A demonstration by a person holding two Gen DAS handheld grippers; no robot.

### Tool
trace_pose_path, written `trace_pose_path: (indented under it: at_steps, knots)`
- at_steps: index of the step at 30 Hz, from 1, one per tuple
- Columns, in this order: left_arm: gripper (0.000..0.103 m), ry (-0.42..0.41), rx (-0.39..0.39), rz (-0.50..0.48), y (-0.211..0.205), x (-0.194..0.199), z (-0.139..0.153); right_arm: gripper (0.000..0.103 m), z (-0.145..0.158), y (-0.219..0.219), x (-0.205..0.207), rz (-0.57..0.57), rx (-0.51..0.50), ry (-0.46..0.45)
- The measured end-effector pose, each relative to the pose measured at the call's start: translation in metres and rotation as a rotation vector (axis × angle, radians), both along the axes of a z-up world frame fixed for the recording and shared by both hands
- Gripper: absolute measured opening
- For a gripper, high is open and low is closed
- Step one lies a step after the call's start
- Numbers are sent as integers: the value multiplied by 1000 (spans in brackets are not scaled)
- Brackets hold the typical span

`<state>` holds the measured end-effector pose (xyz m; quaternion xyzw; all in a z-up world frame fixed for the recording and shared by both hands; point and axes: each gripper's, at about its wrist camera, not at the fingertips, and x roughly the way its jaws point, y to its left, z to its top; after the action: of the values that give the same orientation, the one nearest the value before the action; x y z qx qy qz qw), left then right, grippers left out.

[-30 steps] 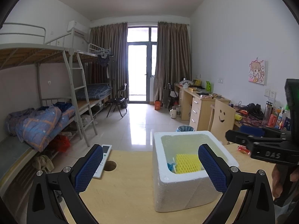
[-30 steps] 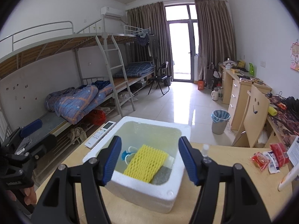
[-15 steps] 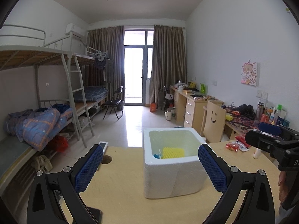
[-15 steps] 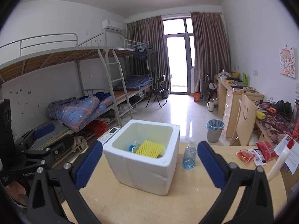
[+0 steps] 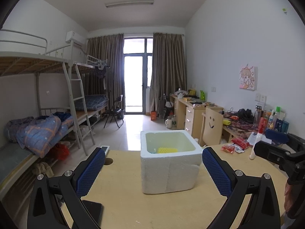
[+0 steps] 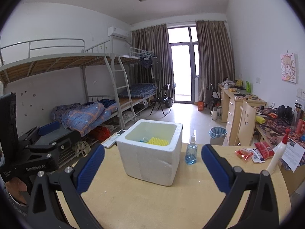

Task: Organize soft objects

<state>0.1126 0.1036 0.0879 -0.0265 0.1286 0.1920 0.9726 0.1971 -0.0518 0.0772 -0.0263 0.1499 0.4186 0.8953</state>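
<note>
A white foam box (image 5: 169, 168) (image 6: 150, 158) stands on the round wooden table (image 5: 133, 210) (image 6: 152, 206). Inside it lies a yellow foam net sleeve (image 5: 167, 150) (image 6: 159, 141) beside something blue. My left gripper (image 5: 153, 172) is open and empty, held back from the near side of the box. My right gripper (image 6: 152, 168) is also wide open and empty, on the near side of the box and a little to its right. The right gripper shows at the right edge of the left wrist view, and the left one at the left edge of the right wrist view.
A blue spray bottle (image 6: 191, 149) stands right of the box. Red snack packets (image 6: 253, 152), a white squeeze bottle (image 6: 277, 153) and papers lie at the table's right. A remote (image 6: 114, 140) and a dark phone (image 5: 93, 212) lie on the left. A bunk bed, desks and a chair stand beyond.
Both grippers have drawn back from the box, which looks smaller and farther away. The right gripper's jaws widened from around the yellow sleeve, which stays in the box.
</note>
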Motion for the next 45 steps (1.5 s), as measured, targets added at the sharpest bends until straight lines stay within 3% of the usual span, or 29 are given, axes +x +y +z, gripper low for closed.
trace_pose_path:
  at_steps: [14,19,29,45]
  knots:
    - [102,-81,26,8,-30,-63,-35,103,-43,-24,-50,-28,29,-70]
    - [102,-97,26,-6,-37,-77,-54,103,-59,-34,-62,-44,68,-74]
    - [102,-93,26,-10,-50,-98,-88,103,-90,-40,-83,-118,51,-53]
    - [102,-93,28,-10,-59,-112,-94,103,-95,-54,-99,-138,63,-51]
